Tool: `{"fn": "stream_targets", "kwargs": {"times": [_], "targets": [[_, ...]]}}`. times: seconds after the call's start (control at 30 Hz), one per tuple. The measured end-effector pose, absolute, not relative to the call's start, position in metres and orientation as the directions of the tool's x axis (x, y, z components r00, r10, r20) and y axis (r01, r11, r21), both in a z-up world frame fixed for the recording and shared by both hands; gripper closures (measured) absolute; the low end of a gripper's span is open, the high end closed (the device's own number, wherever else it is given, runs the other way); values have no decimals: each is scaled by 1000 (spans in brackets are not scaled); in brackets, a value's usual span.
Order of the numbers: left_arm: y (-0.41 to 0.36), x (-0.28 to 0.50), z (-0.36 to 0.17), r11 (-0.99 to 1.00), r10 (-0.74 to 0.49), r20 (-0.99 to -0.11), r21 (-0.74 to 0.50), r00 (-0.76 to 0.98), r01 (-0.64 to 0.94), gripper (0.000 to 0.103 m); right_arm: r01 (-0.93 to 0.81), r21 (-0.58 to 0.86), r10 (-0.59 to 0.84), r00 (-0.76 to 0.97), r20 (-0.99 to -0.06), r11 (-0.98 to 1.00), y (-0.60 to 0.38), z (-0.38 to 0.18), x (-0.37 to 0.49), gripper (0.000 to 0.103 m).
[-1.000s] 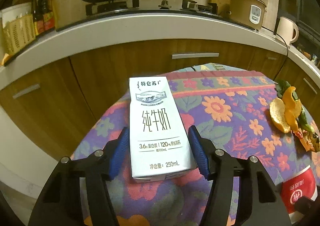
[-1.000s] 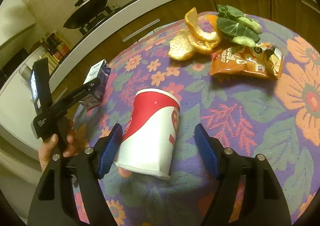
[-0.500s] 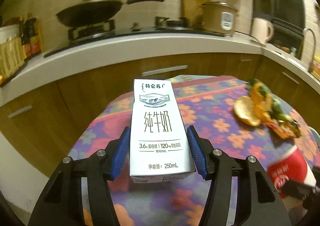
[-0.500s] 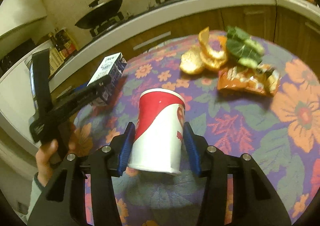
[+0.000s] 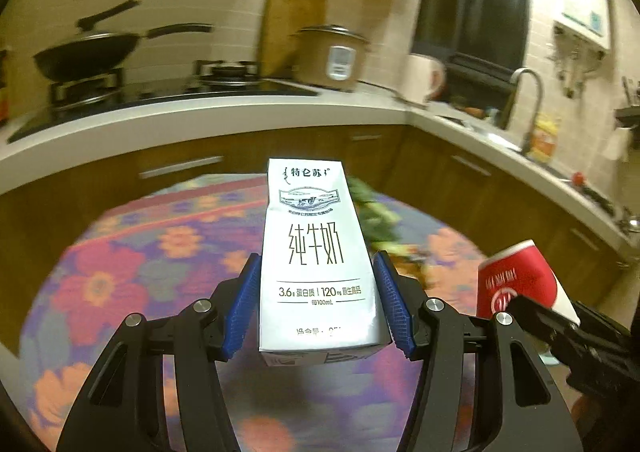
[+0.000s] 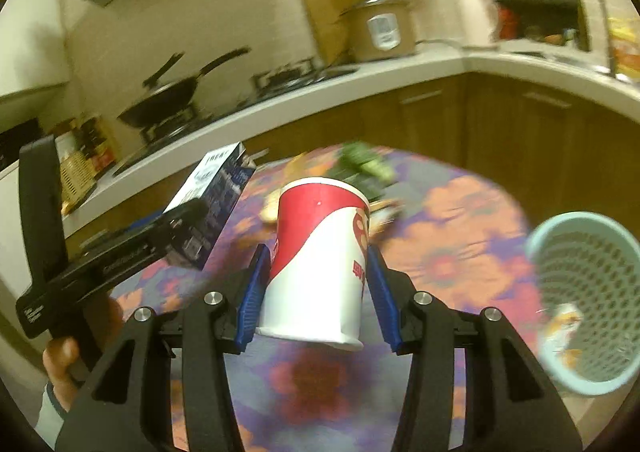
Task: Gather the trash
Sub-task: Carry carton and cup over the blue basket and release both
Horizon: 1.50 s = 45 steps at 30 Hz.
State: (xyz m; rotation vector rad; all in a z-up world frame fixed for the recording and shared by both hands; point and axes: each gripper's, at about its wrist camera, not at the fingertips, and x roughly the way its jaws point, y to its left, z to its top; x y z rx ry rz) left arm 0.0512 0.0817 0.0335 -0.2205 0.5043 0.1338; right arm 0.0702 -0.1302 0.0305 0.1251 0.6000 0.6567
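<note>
My left gripper (image 5: 316, 304) is shut on a white milk carton (image 5: 316, 252) and holds it above the floral table (image 5: 132, 276). My right gripper (image 6: 316, 292) is shut on a red and white paper cup (image 6: 320, 252), also lifted off the table. The cup shows at the right of the left wrist view (image 5: 516, 284). The carton and the left gripper show at the left of the right wrist view (image 6: 212, 196). A pale blue mesh bin (image 6: 588, 300) stands at the right, with some trash inside.
Green leaves (image 5: 376, 216), orange peel and a snack wrapper lie blurred on the far side of the table. Behind it runs a kitchen counter (image 5: 200, 120) with a wok (image 5: 84, 56), a rice cooker (image 5: 332, 56) and a sink tap (image 5: 524, 92).
Both grippers closed on their items and lifted them off the table. Both views swung to the right, and the mesh bin came into the right wrist view.
</note>
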Motion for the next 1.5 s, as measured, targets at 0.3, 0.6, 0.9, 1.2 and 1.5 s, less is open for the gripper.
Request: {"fn": "stream_targets", "kwargs": {"times": [0.3, 0.6, 0.9, 1.2, 1.5], "targets": [[-5, 81, 38, 980, -89, -488, -200, 868, -12, 48, -382, 316, 493, 738, -461, 868, -226, 34, 93, 58], [-86, 120, 28, 974, -201, -532, -196, 822, 112, 48, -215, 362, 384, 776, -500, 907, -307, 11, 116, 58], [-142, 160, -2, 953, -301, -614, -219, 730, 208, 48, -63, 390, 310, 727, -613, 919, -356, -36, 142, 58], [-172, 191, -35, 929, -369, -688, -270, 625, 253, 48, 32, 414, 291, 662, -690, 910, -378, -73, 165, 57], [-179, 198, -40, 930, -368, -695, -271, 618, 249, 43, 66, 421, 282, 648, -708, 905, -388, -78, 169, 51]]}}
